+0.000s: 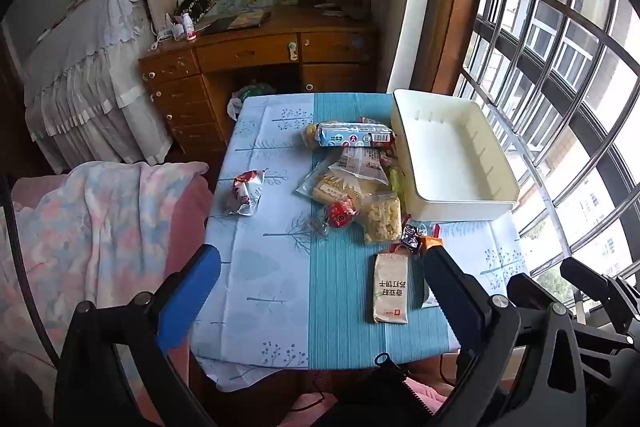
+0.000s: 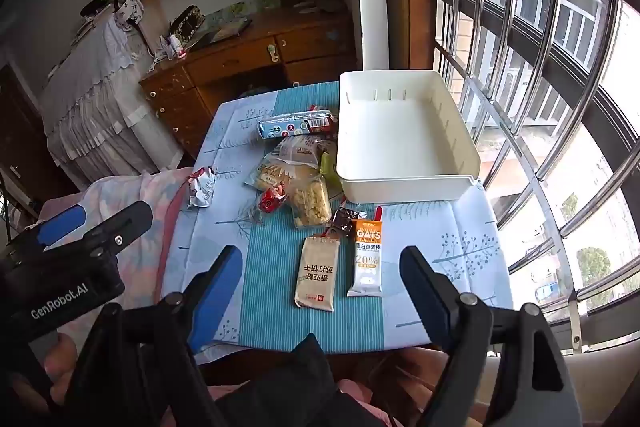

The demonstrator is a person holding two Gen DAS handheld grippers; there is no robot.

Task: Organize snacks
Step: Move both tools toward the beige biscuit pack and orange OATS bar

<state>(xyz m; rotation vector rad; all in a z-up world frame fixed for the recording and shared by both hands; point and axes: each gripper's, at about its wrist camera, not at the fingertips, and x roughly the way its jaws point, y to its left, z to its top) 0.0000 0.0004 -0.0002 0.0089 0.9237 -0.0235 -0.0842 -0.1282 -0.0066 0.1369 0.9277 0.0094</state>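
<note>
Several wrapped snacks lie on the blue tablecloth (image 2: 280, 287). A white empty bin (image 2: 404, 131) stands at the table's far right; it also shows in the left wrist view (image 1: 452, 155). A beige cracker pack (image 2: 318, 273) and an orange-white oat bar (image 2: 367, 257) lie nearest. A blue biscuit pack (image 2: 294, 125) lies at the far side, and a red-white wrapper (image 2: 202, 187) lies at the left. My left gripper (image 1: 320, 267) is open and empty above the table's near edge. My right gripper (image 2: 322, 267) is open and empty above the cracker pack and oat bar.
A wooden desk (image 1: 260, 55) with drawers and bookshelves stands beyond the table. A bed or chair with a pastel blanket (image 1: 92, 227) is at the left. A barred window (image 2: 540, 87) runs along the right. The left gripper's body (image 2: 68, 267) shows in the right wrist view.
</note>
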